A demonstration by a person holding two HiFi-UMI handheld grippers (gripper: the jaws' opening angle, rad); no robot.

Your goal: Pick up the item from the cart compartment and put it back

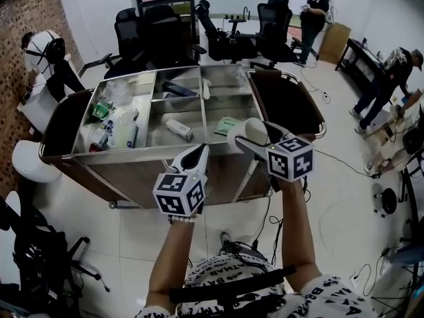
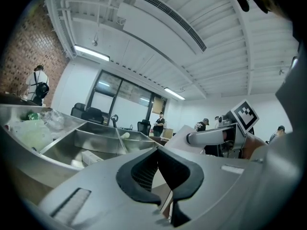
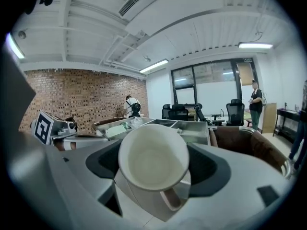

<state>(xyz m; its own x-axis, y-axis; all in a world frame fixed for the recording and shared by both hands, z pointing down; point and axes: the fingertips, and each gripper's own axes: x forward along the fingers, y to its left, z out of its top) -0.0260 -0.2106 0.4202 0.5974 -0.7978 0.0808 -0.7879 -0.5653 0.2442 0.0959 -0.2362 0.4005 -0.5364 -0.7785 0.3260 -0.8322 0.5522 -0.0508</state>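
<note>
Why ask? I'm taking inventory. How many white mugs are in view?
1: a white ceramic mug held in the right hand-held gripper, over the steel cart. Others may hide under its plastic bags.

One steel cart (image 1: 132, 154), one white mug (image 1: 252, 130), two grippers (image 1: 199, 151) (image 1: 242, 142), three bystanders (image 1: 45, 53) (image 1: 317, 13) (image 1: 389, 73).

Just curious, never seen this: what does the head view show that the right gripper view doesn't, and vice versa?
Head view only: the person's shirt and a white tube in the middle compartment of the cart. Right gripper view only: the cup seen empty inside, its handle, and the ceiling lights. Both: the cart, the white cup held by the right gripper, and the marker cube on the left gripper.
</note>
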